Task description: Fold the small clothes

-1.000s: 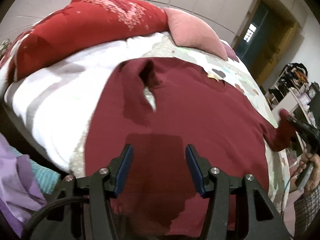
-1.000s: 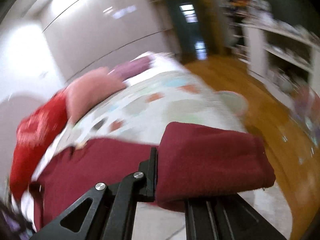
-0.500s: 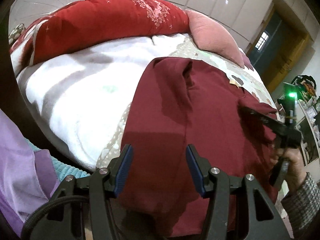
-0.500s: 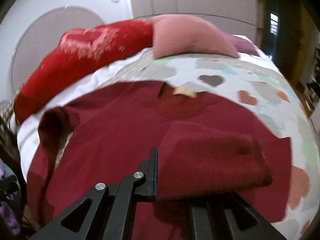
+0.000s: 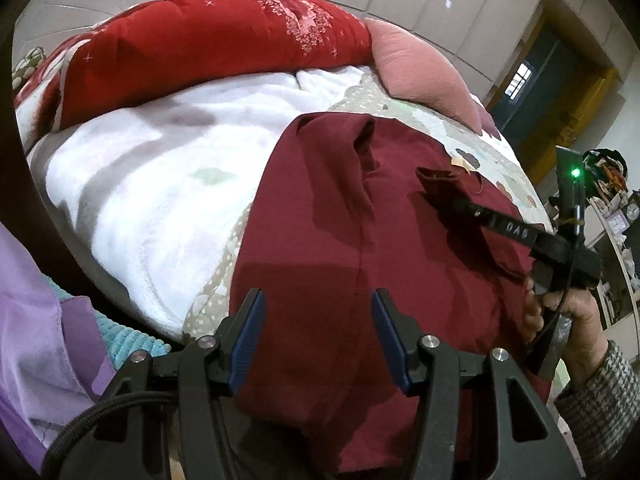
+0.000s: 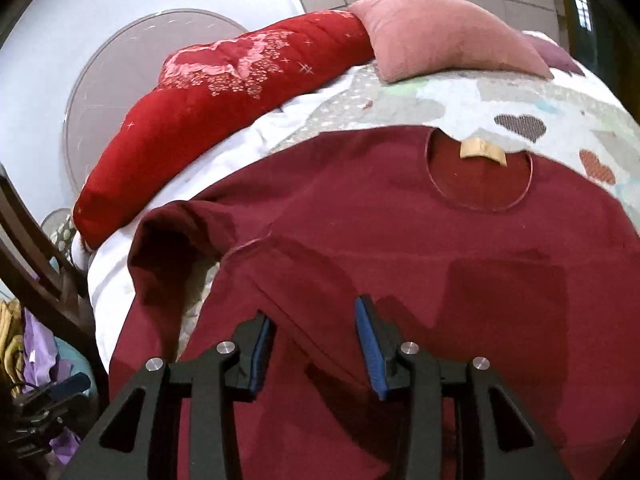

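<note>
L gripper hangs over the near hem of the shirt, jaws partway apart, nothing between them. R gripper has just been opening – pads now clear of the cloth, nothing pinched; the folded sleeve lies on the shirt's body. The shirt lies spread on the bed, collar w/ tan label at the far side. Beyond – red quilt, pink pillow.
</note>
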### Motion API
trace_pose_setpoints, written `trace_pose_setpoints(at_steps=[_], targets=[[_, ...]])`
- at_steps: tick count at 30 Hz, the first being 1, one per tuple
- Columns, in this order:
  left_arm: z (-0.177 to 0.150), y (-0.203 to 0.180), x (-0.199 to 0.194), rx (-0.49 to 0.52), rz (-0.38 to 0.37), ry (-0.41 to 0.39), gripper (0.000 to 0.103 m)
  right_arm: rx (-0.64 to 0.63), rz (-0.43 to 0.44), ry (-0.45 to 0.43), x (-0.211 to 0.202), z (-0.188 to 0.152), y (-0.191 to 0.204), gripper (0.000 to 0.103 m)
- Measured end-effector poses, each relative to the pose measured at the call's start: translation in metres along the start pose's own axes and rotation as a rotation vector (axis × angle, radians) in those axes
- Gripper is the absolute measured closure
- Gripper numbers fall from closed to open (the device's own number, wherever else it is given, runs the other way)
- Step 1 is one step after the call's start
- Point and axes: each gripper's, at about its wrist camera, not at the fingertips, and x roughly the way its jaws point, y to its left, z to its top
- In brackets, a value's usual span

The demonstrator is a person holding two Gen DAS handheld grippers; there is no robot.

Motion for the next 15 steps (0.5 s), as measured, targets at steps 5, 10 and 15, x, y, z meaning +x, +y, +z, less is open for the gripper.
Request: trace_pose_setpoints(at_steps=[5,10,15], targets=[[0.000,-0.001,-0.001,-0.001,-0.009,-0.004,0.049,-0.152,-0.097,0.010,-0.001,-0.005,0.021,0.050],[-0.001,0.004,-0.005,-0.012,-0.015,-0.015,0.049,-0.296,-0.183,0.004,0.017,-0.003,0.047,0.046],[0.001,0.016,-0.009,-0.049,-0.013,-0.022,0.049,-0.279,-0.244,0.023,0.031,0.017,0.047,0.096]])
